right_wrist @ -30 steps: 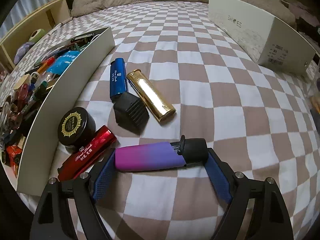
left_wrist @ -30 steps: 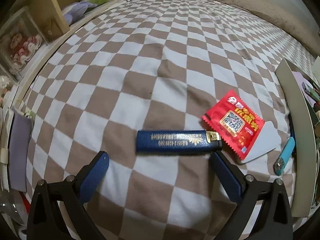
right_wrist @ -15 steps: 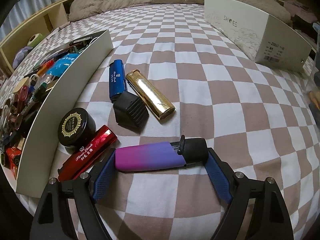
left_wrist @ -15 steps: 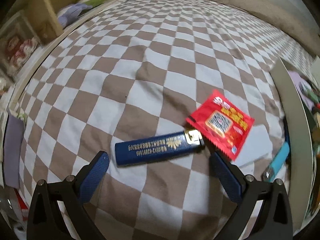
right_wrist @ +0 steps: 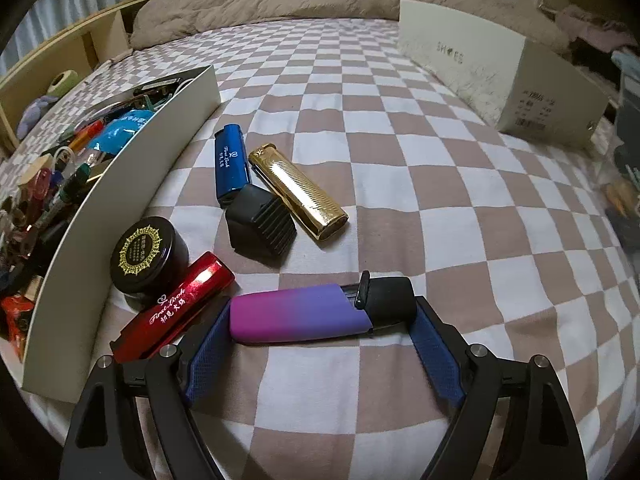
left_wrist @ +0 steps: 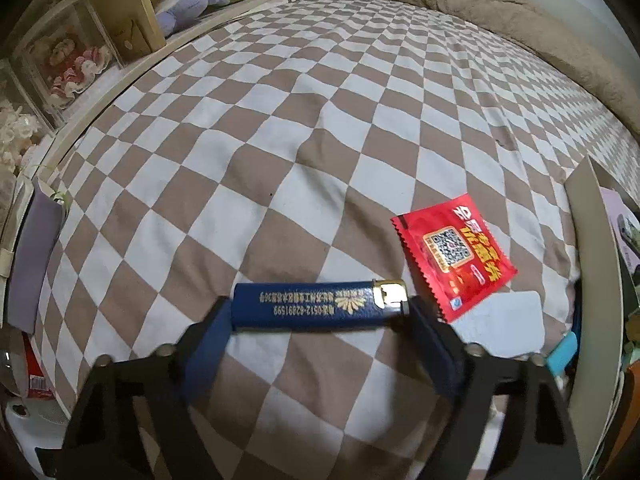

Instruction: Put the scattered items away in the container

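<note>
The dark blue lighter is lying on the checked bed, and the left tongs are being closed on its two ends. A red packet is lying at its 2 o'clock. The purple vape is being gripped endwise by the right tongs, with the white box at its 10 o'clock.

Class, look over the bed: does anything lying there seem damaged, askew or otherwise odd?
Yes: the purple device between the right gripper's fingers has a small black flap sticking up at its dark end, as if popped open. The other items just lie loose on the sheet.
</note>
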Demonstrator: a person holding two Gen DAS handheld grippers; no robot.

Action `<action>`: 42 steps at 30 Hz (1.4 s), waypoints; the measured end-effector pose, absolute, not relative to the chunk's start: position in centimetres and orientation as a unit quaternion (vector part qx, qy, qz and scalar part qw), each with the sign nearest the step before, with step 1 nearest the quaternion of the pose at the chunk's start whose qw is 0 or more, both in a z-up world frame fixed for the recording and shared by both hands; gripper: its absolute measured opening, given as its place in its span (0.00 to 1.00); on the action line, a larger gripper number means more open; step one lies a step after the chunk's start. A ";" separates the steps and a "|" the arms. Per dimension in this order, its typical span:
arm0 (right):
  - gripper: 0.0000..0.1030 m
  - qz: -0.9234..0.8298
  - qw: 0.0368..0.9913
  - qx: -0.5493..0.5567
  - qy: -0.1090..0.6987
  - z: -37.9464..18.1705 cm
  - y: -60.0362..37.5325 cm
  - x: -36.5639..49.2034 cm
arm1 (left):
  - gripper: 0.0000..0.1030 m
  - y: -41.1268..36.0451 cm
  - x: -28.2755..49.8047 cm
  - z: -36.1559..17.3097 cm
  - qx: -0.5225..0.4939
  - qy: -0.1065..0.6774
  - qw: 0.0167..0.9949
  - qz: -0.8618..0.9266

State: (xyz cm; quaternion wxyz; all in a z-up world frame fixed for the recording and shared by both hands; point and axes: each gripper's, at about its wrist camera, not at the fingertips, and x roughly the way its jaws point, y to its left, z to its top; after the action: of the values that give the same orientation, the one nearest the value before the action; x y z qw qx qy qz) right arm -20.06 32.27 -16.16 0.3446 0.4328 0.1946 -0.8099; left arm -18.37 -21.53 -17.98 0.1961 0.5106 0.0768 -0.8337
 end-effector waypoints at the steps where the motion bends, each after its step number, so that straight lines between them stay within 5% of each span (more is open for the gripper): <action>1: 0.84 -0.810 0.345 0.433 0.193 -16.1 32.3 -20.1 | 0.80 -21.4 -18.2 -17.9 0.512 0.072 0.191 -0.834; 10: 0.83 -0.795 0.374 0.458 0.136 -14.5 33.2 -21.5 | 0.80 -21.4 -17.2 -17.1 0.505 0.076 0.172 -0.843; 25: 0.83 -0.832 0.395 0.381 0.079 -4.1 31.7 -18.9 | 0.80 -14.3 -16.9 -10.1 0.420 0.036 0.097 -0.902; 42: 0.83 -0.800 0.463 0.375 0.066 -2.7 28.0 -11.6 | 0.80 -7.2 -14.8 -5.4 0.361 0.057 0.001 -0.931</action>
State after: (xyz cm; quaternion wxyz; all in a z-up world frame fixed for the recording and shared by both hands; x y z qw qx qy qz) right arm -11.58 28.05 -2.73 0.4631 0.3754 0.0656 -0.8002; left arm -14.84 -7.15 -5.37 0.0007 0.3609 0.0575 -0.9308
